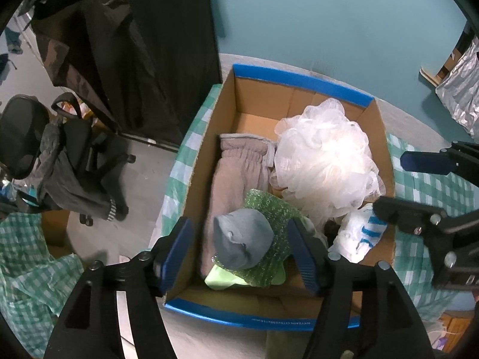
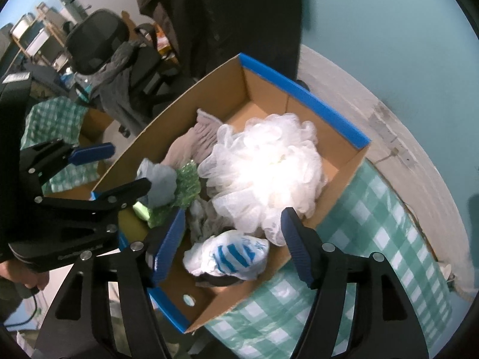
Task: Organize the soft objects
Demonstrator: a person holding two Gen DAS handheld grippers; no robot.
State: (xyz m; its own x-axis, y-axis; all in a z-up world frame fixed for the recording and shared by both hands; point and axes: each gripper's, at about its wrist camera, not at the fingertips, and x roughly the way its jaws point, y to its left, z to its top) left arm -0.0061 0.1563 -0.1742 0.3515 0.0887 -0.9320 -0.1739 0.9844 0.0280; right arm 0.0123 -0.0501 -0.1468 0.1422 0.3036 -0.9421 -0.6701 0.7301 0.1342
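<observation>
A cardboard box (image 1: 299, 80) with blue rims (image 2: 302, 95) holds soft things. In it lie a white mesh bath pouf (image 1: 326, 155) (image 2: 266, 173), a beige towel mitt (image 1: 233, 173) (image 2: 191, 143), a green glitter sponge cloth (image 1: 269, 209) (image 2: 185, 185), a grey-blue sock ball (image 1: 242, 242) (image 2: 161, 185) and a white-and-blue striped sock (image 1: 362, 236) (image 2: 230, 254). My left gripper (image 1: 241, 251) is open above the sock ball, touching nothing. My right gripper (image 2: 230, 239) is open above the striped sock, empty.
The box stands on a green-and-white checked cloth (image 2: 383, 239) beside a teal wall (image 1: 329, 24). A black office chair (image 1: 60, 155) draped with grey clothing stands on the floor to the left. A dark hanging garment (image 1: 125, 45) is behind the box.
</observation>
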